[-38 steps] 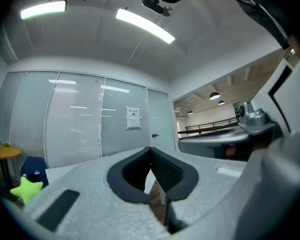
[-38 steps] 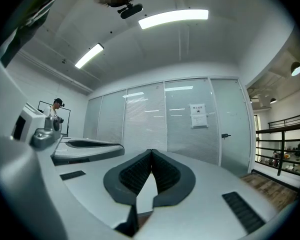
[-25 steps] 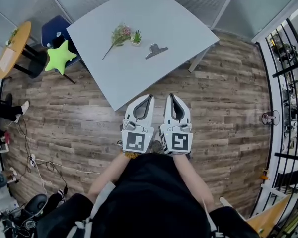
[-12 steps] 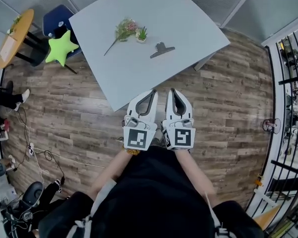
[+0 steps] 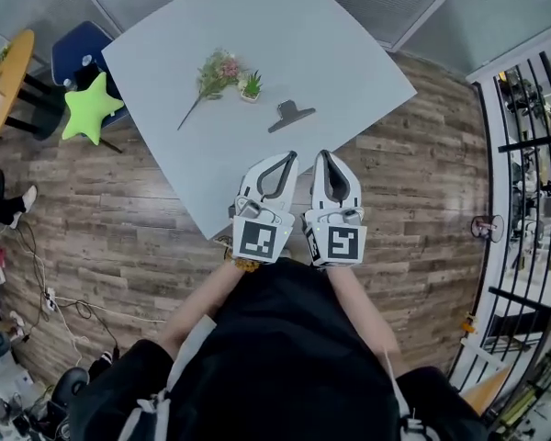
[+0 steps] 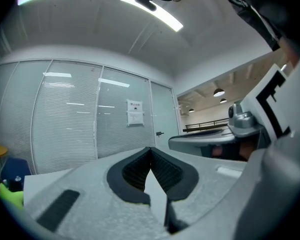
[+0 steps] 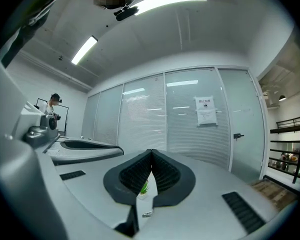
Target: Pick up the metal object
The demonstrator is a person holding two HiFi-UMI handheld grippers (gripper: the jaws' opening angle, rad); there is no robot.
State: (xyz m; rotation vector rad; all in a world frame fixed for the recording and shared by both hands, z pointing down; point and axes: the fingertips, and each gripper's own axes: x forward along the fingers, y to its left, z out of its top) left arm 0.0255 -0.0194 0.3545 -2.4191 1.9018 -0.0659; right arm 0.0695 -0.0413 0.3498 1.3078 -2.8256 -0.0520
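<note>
The metal object is a grey binder clip (image 5: 291,116) lying flat on the light grey table (image 5: 349,53), a little beyond both grippers. My left gripper (image 5: 290,156) and right gripper (image 5: 322,154) are side by side over the table's near edge, both shut and empty. In the left gripper view the gripper (image 6: 150,149) has its tips together, with only bare table in front. In the right gripper view the gripper (image 7: 151,152) is also shut; the clip (image 7: 147,214) and a small potted plant (image 7: 144,187) show through the slit below the tips.
A sprig of pink flowers (image 5: 211,72) and the small potted plant (image 5: 251,85) lie left of the clip. A green star cushion (image 5: 83,108) sits on a blue chair (image 5: 73,51) beside the table. Black railings (image 5: 523,145) stand to the right, cables (image 5: 46,292) at the left floor.
Both grippers have moved forward from above the wooden floor to over the table's near edge, closer to the clip. Their jaws stay shut.
</note>
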